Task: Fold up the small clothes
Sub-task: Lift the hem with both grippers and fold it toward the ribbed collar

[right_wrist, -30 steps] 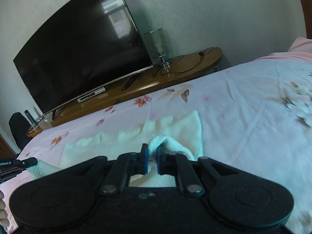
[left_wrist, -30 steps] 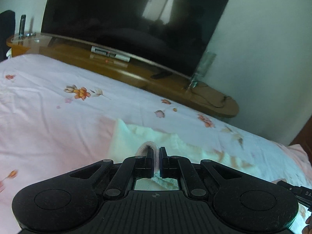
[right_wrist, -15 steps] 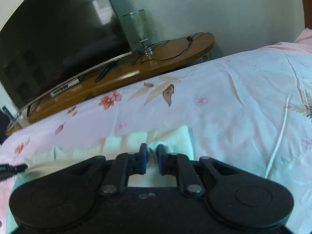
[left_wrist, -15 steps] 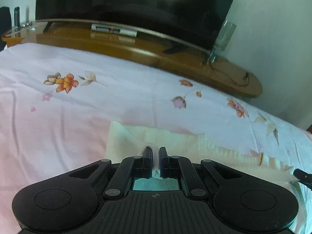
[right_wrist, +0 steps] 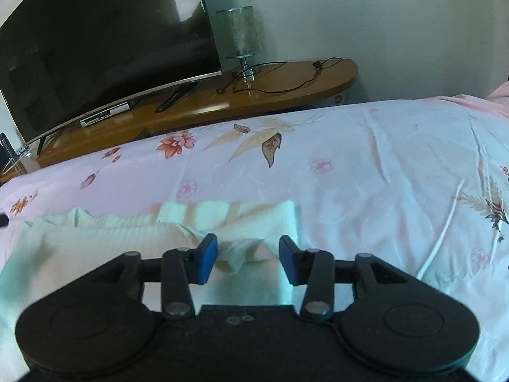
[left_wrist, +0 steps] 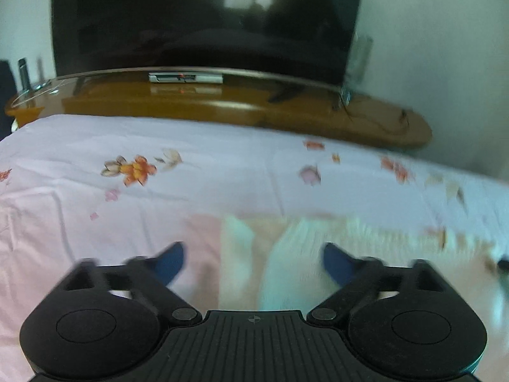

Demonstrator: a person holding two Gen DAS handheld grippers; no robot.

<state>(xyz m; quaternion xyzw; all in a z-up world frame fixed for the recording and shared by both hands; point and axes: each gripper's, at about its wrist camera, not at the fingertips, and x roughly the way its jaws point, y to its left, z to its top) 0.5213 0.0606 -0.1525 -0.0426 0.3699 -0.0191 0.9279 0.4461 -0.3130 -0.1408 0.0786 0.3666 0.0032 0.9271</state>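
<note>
Both claws, left (left_wrist: 253,262) and right (right_wrist: 248,259), gape wide, holding nothing; garment (right_wrist: 105,242) looks soft, limp—pinch its folded edge.

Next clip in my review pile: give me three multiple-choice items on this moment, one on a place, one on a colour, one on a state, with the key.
1. Where does the garment lie?
A. on the TV stand
B. on the floral bedsheet
C. on the floor

2. What colour are the right gripper's pads?
A. blue
B. red
C. yellow

3. How do the two grippers stand?
A. both shut on cloth
B. left open, right shut
C. both open

Key:
1 B, the pale cloth is spread on the bedsheet, nearer than the TV stand.
2 A, both inner faces show blue.
3 C, the left gripper and right gripper each have jaws standing apart, with cloth lying loose in the gap.
</note>
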